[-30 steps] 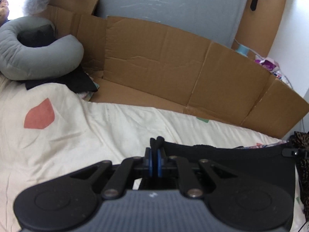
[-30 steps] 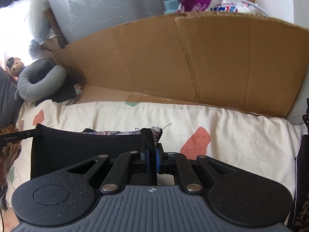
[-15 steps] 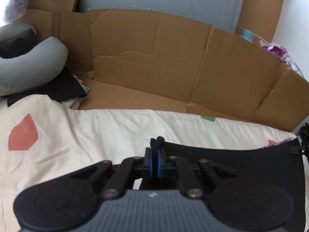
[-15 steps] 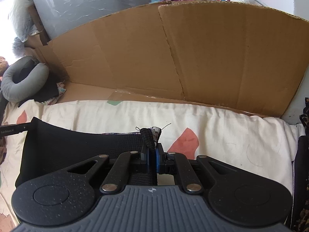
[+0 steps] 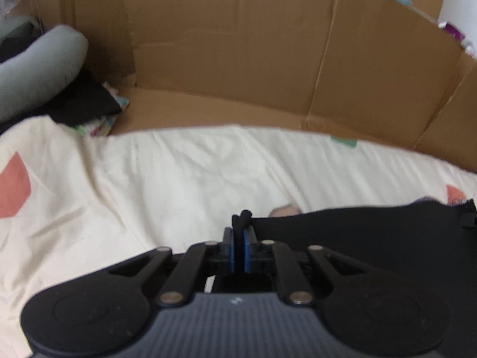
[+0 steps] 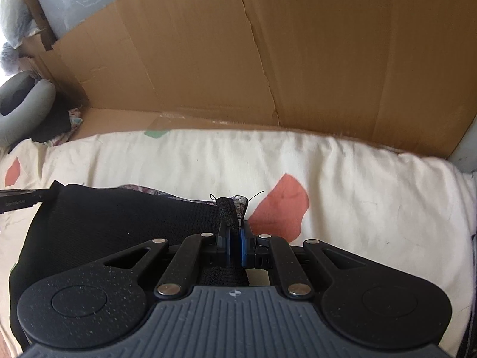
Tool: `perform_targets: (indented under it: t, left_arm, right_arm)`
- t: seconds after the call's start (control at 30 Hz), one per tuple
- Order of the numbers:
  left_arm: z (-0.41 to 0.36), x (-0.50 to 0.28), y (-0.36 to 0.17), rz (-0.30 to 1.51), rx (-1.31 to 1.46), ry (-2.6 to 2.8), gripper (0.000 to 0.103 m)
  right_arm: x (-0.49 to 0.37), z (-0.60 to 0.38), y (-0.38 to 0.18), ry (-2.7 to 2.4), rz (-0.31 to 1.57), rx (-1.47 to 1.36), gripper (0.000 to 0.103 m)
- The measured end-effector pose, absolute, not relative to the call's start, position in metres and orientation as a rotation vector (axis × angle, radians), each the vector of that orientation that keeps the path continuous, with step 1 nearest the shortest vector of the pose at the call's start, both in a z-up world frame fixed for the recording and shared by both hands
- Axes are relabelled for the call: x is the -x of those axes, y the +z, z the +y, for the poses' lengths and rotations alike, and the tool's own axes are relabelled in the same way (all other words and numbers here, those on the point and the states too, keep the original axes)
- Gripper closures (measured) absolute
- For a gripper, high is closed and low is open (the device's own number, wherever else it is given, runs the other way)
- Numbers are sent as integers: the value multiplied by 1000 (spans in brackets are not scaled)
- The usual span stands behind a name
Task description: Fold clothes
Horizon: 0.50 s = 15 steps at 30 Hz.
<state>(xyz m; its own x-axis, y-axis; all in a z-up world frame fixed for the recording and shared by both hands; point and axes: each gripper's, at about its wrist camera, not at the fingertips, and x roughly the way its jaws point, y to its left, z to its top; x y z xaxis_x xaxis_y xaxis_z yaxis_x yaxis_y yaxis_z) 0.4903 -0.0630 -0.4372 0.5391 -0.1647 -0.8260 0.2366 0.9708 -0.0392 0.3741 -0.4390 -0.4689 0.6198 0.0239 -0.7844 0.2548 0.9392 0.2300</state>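
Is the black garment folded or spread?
Spread: the black garment stretches flat between the left tool, now opening, and right tool.

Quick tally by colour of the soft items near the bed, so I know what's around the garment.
Black: 2, held black garment, black cloth by the pillow
Grey: 1, neck pillow
Cream: 1, patterned bedsheet
Total: 4

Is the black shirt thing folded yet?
Not yet. The black knit garment is stretched over the cream bedsheet. The right gripper pinches one corner; the left gripper, jaws opening, has the other between them. Smoothing and further folds look left.
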Motion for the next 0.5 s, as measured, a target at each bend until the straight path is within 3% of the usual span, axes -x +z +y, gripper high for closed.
perform_targets:
  t: [0.07,0.2,0.3,0.37,0.5]
  left_arm:
    - [-61,-491,-437,983,-85,-206,74]
    - [-54,-487,-418,928,-88,-183,76]
    - [-53,-482,-401,899,-64,-205,71]
    - [-58,-478,-391,880,-59,-232,62]
    - [-79,-466,-383,875,-60,-336,62]
  right_arm:
    - [-376,-439,-472,-149,914,-335,93]
    - [-371,-448,-468,-209,908,-329,83]
    - [-364,-450,-458,-210,876,-294,83]
    - [-361,-448,-452,-187,858,-290,83]
    - [-359,-436,-440,-91,812,-296,83]
